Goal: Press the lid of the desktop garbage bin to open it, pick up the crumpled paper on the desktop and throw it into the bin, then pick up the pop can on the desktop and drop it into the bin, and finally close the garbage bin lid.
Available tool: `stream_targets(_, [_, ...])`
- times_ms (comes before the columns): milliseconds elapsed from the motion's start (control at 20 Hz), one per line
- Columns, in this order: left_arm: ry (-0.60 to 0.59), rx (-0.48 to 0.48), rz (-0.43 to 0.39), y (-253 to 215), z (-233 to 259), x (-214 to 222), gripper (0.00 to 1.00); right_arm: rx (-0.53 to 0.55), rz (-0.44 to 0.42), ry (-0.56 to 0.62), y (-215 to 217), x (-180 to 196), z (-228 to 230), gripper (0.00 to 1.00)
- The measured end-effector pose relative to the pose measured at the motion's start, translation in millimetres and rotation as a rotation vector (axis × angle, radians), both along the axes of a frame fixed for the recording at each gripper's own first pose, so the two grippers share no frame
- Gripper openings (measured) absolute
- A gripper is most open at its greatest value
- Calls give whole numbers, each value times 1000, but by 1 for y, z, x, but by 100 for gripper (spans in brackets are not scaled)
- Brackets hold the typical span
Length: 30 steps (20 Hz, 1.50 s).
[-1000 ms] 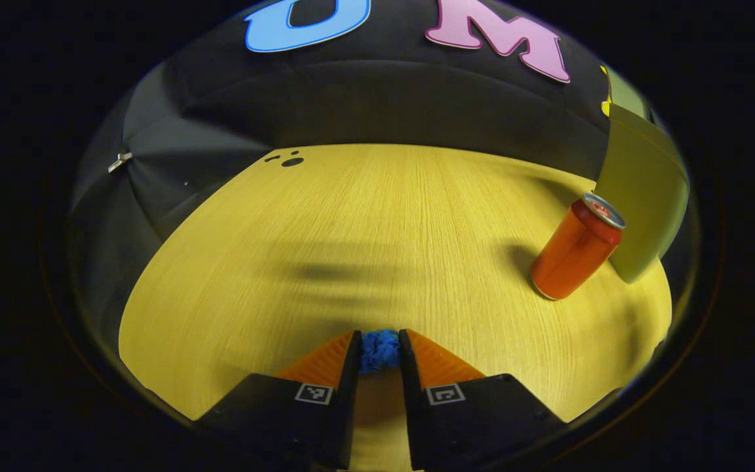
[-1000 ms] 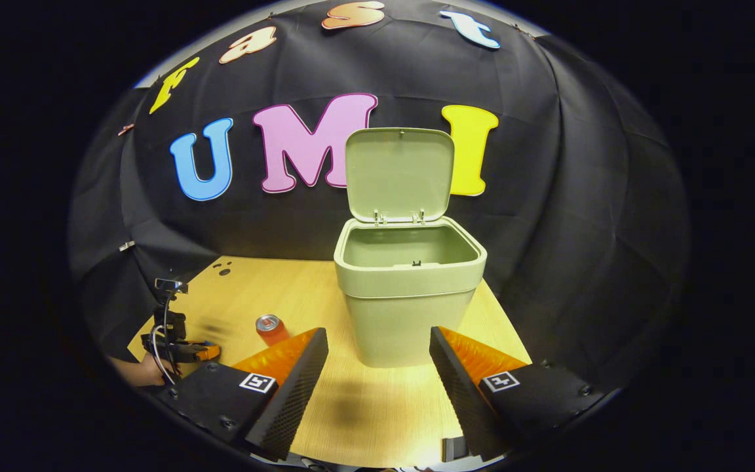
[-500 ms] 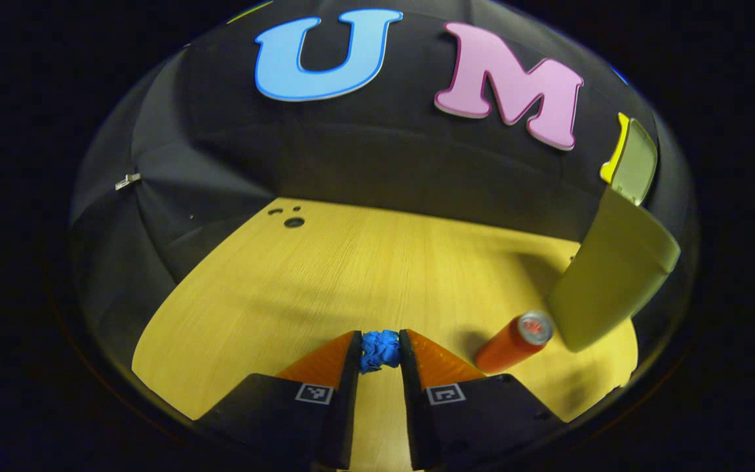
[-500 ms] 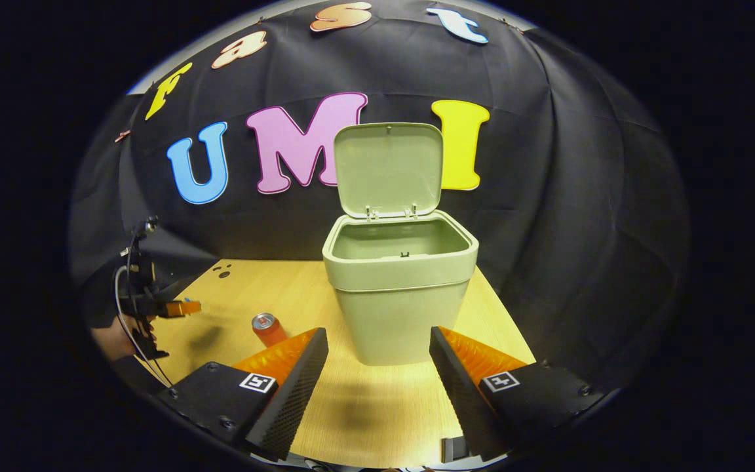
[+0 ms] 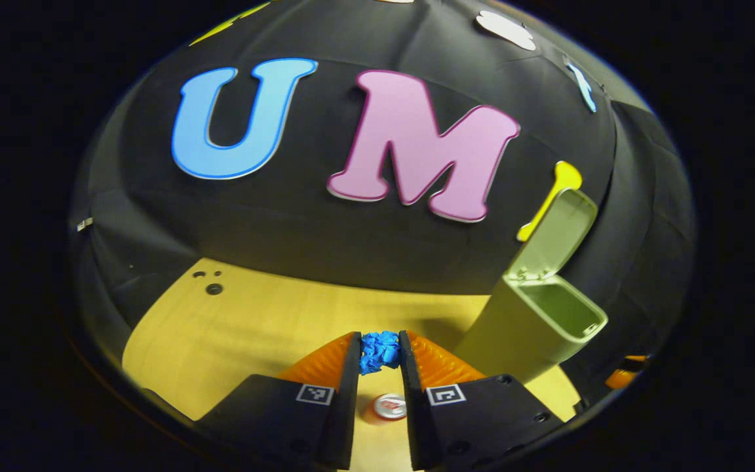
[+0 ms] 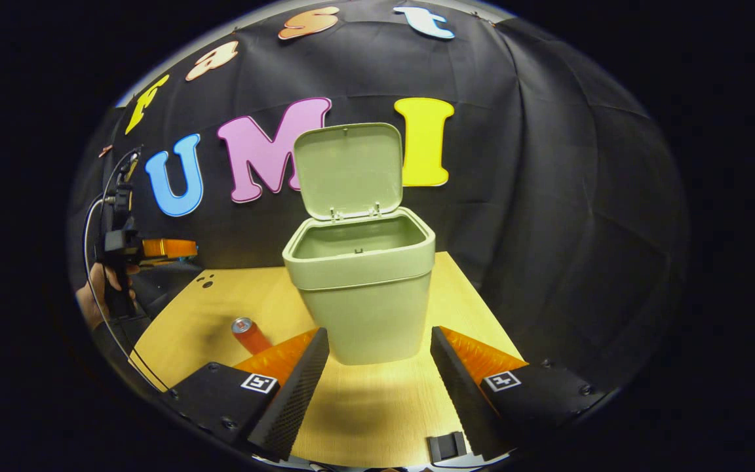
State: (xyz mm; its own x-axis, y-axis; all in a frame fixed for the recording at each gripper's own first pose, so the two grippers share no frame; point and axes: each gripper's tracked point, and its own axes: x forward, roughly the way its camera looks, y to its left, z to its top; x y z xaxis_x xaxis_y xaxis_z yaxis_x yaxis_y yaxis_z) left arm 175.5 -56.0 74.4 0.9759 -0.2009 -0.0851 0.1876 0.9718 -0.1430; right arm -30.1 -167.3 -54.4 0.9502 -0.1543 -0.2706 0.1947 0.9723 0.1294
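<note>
One pop can point(image 5: 388, 406) below left tool point(image 5: 379, 352); bin point(image 5: 535, 328) beside.

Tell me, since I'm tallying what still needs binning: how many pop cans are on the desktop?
1. The pop can stands upright on the desk, left of the bin; in the left gripper view it shows below the left gripper. Another could sit hidden behind the bin.

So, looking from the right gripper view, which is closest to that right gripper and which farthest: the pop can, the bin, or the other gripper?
1. Bin: straight ahead of the right gripper.
2. Pop can: standing to the left.
3. Left gripper: far left, raised above the table, fingers closed on blue paper.
</note>
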Motion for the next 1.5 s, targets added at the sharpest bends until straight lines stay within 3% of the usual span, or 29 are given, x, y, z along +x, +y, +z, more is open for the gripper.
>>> stream_targets(250, [-31, -23, -151, -90, 32, 6, 37, 39, -34, 36, -21, -13, -21, 98])
stream_targets(750, [-32, 142, -408, -238, 18, 16, 36, 44, 10, 103, -22, -31, -49, 99])
stream_targets(1150, [23, 196, -443, -273, -11, 31, 42, 50, 23, 126, -22, -34, -57, 99])
stream_targets(1200, [26, 198, -447, -275, -13, 32, 45, 54, 21, 132, -22, -35, -58, 99])
stream_targets(1250, [27, 199, -441, -273, -13, 30, 55, 51, 12, 134, -24, -36, -59, 99])
stream_targets(1400, [-10, 204, -411, -263, -6, 26, 94, 36, -7, 114, -29, -33, -53, 99])
stream_targets(1500, [-61, 202, -400, -252, 6, 14, 96, 44, -11, 102, -28, -31, -50, 99])
